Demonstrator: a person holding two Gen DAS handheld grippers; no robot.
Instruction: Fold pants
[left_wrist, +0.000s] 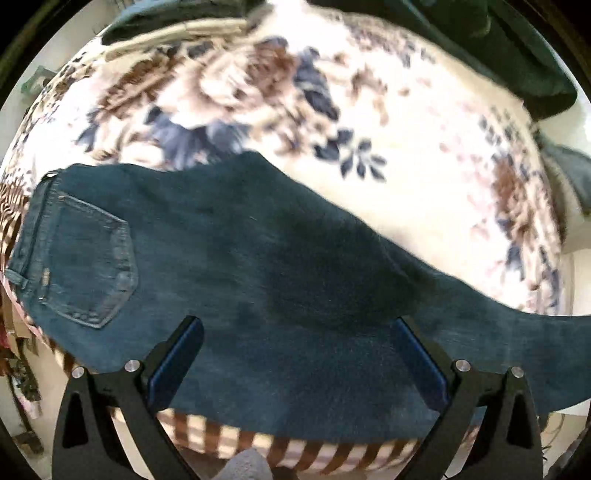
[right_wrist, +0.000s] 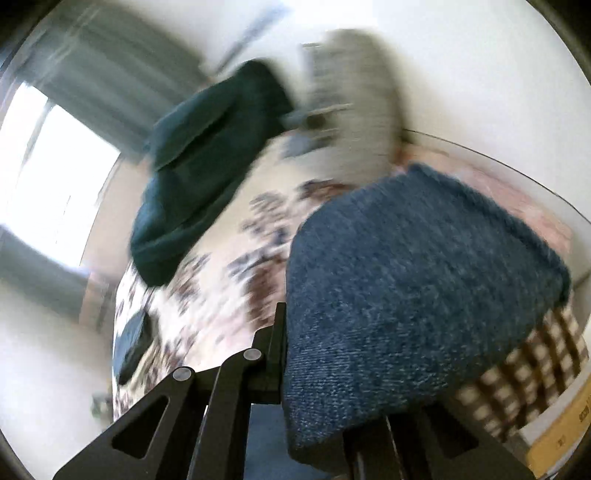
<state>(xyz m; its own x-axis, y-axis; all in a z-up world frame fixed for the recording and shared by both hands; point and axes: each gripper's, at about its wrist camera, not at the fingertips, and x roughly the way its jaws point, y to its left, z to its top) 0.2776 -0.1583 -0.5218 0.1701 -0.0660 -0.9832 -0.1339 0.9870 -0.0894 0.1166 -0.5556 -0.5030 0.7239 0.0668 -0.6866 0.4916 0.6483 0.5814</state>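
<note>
Our left tongs (left_wrist: 295, 347) stand spread wide above the jeans (left_wrist: 229, 266), holding nothing. The jeans lie flat across the near side of the bed (left_wrist: 424, 147), waistband and back pocket (left_wrist: 92, 258) to the left, a leg trailing off to the right; their near edge runs along the bed's checked border (left_wrist: 314, 454). Beyond them we see broad bare floral cover, with dark green cloth (left_wrist: 517, 55) at the far corner.

Our right tongs (right_wrist: 286, 354), in a blurred view, pinch a fold of the jeans (right_wrist: 406, 295), lifted above the bed (right_wrist: 221, 295). A box (right_wrist: 561, 432) shows lower right; we cannot tell its contents
</note>
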